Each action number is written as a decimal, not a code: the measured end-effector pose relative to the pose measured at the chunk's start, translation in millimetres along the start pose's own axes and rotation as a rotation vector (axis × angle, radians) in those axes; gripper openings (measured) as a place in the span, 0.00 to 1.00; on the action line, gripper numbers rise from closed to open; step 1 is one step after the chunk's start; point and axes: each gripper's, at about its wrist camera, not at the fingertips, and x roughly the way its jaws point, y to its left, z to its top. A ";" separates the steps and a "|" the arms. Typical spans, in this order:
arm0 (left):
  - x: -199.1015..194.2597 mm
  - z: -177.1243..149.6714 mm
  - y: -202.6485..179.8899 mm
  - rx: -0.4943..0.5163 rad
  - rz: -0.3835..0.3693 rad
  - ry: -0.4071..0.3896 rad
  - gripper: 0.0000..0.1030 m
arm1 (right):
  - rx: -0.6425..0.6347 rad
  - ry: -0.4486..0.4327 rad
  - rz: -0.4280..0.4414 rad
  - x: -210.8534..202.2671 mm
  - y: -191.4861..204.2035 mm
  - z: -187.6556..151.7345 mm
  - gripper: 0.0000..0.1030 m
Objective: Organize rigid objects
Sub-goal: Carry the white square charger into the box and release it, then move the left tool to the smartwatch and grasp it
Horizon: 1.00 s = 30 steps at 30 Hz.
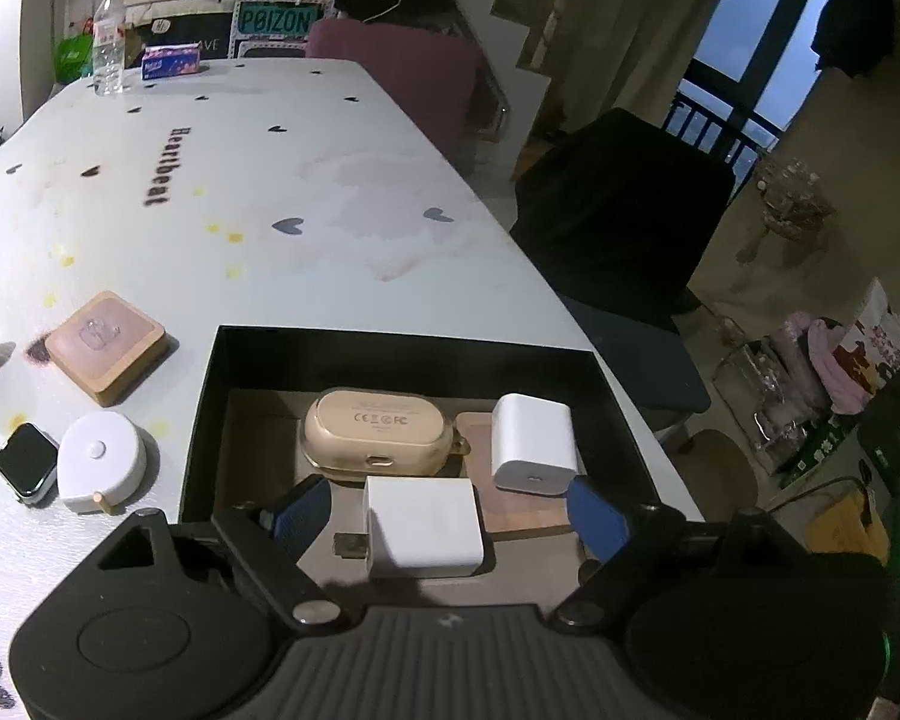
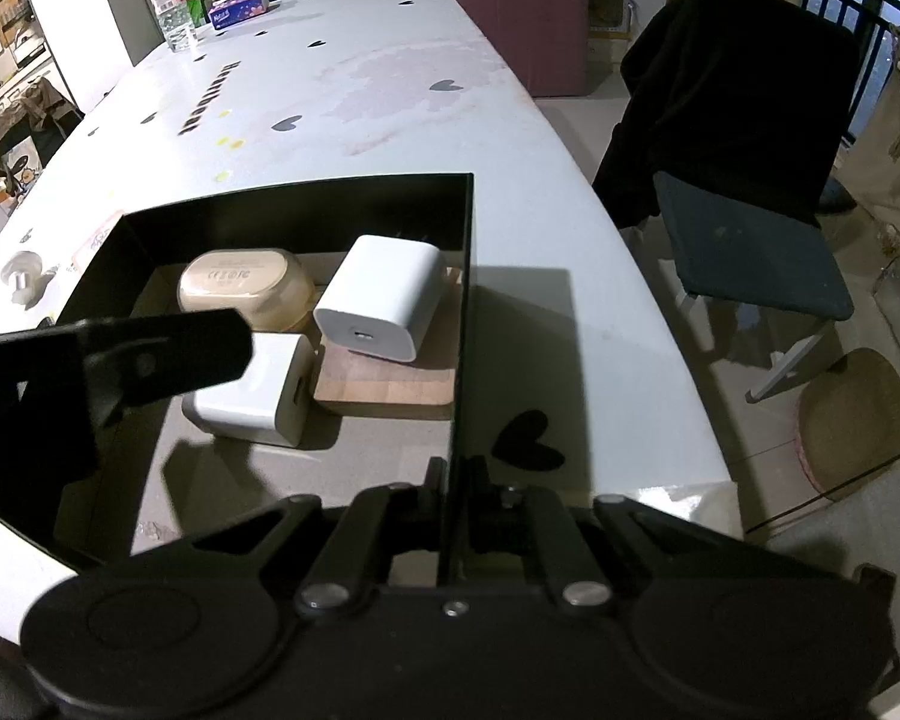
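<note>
On a white table (image 1: 342, 138) dotted with black hearts, a smartwatch (image 1: 27, 461) lies at the far left edge of the left wrist view, a white heart-shaped gadget (image 1: 103, 461) just beside it and a wooden square coaster (image 1: 107, 346) behind them. To their right sits an open black box (image 1: 402, 343) holding a beige earbud case (image 1: 379, 429), its long axis running across the box and its port facing the camera. In front of it lies a white charger (image 1: 423, 527), flat on its side with its prongs pointing left, between the blue pads (image 1: 299, 517) of the left gripper (image 1: 447, 525), whose jaws stand spread and clear of it. A second white charger (image 1: 533, 441) stands on a wooden board (image 1: 525, 507), port toward the camera. In the right wrist view, the right gripper (image 2: 455, 483) is pinched tight on the box's right wall (image 2: 463, 312); the left gripper's dark arm hides part of the nearer charger (image 2: 264, 390), and the box's near-left corner is cut off behind it
</note>
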 end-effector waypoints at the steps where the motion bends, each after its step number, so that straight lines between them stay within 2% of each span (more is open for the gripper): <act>1: -2.0 -0.4 -0.3 0.004 0.001 -0.001 0.84 | 0.000 0.000 0.000 0.0 -0.1 0.0 0.07; 7: -15.8 -3.9 -0.3 0.027 0.016 -0.012 0.90 | 0.000 0.000 0.000 0.0 -0.1 0.0 0.07; 12: -29.5 -8.0 0.4 0.066 0.031 -0.027 0.98 | 0.000 0.001 0.000 0.1 0.3 -0.2 0.07; 30: -76.4 -27.5 19.6 0.165 0.064 -0.084 1.00 | 0.001 0.002 0.003 1.1 1.1 -1.4 0.07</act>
